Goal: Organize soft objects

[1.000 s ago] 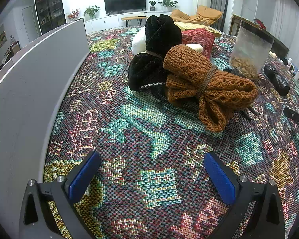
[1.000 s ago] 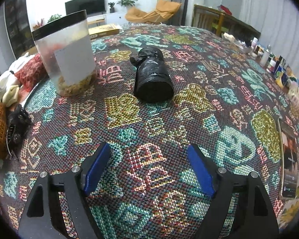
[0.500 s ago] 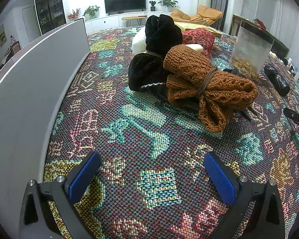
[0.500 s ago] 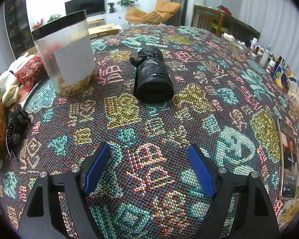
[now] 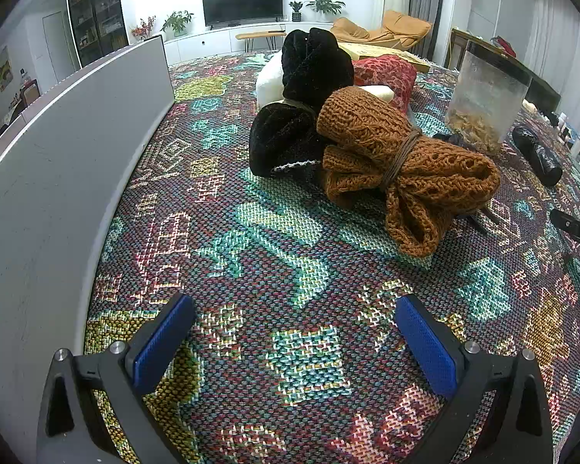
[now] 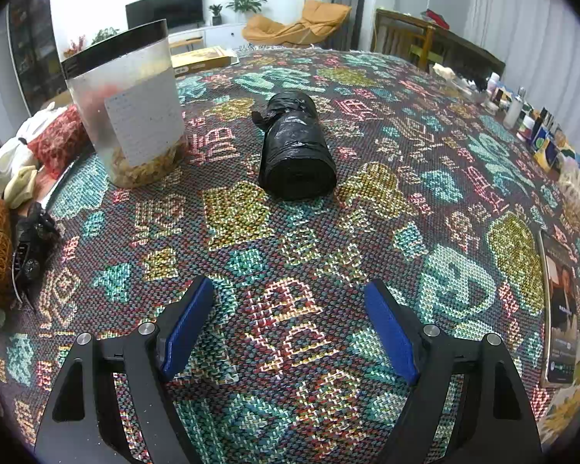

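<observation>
The left claw is wide open and holds nothing, low over the bright cloth on the counter. The right claw is open and empty too. A bit ahead of the left claw lies the brown knit bundle, tied with a string. I think it comes first. Slide straight in and pinch it at the string. Behind it, touching, sits the black bundle.

coarse woven tablecloth, open-knit brown wool bundle, glossy black plastic roll, frosted plastic jar
</observation>
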Tool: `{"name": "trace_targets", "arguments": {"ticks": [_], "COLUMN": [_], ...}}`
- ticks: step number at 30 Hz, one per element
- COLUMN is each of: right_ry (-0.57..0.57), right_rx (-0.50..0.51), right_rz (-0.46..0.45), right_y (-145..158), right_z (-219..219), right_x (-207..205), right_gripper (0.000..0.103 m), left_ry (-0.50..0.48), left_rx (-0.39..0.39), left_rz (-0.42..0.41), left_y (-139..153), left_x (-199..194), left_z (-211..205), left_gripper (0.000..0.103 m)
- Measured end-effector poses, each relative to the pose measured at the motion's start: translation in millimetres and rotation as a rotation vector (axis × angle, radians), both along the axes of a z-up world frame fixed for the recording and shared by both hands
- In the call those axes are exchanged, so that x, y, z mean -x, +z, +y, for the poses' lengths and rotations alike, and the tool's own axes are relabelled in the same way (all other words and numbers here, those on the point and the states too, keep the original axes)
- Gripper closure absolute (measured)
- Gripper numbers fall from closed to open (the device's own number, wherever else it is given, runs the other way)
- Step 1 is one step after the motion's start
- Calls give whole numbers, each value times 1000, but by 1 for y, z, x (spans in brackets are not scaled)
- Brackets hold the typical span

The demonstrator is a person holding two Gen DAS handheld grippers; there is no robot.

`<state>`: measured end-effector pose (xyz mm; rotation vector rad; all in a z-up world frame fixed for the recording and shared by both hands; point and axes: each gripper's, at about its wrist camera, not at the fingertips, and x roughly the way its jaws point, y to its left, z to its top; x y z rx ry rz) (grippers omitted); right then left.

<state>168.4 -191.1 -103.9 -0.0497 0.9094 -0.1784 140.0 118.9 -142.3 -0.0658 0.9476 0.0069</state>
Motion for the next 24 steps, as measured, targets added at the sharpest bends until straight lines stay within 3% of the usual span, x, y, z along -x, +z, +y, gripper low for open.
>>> {"name": "trace_targets", "arguments": {"ticks": [24], "right_ry": [-3], "right_rx": [-4], "right_rz": [-3], "right_y": [0], "right_z": [0], "right_x": [1], "right_gripper": [20], "left_ry": [-8], "left_rx": [5], "left_rz": [9], "left_y": [-1], "left_x": [-3], "left_z": [1], "left_gripper": [0]}}
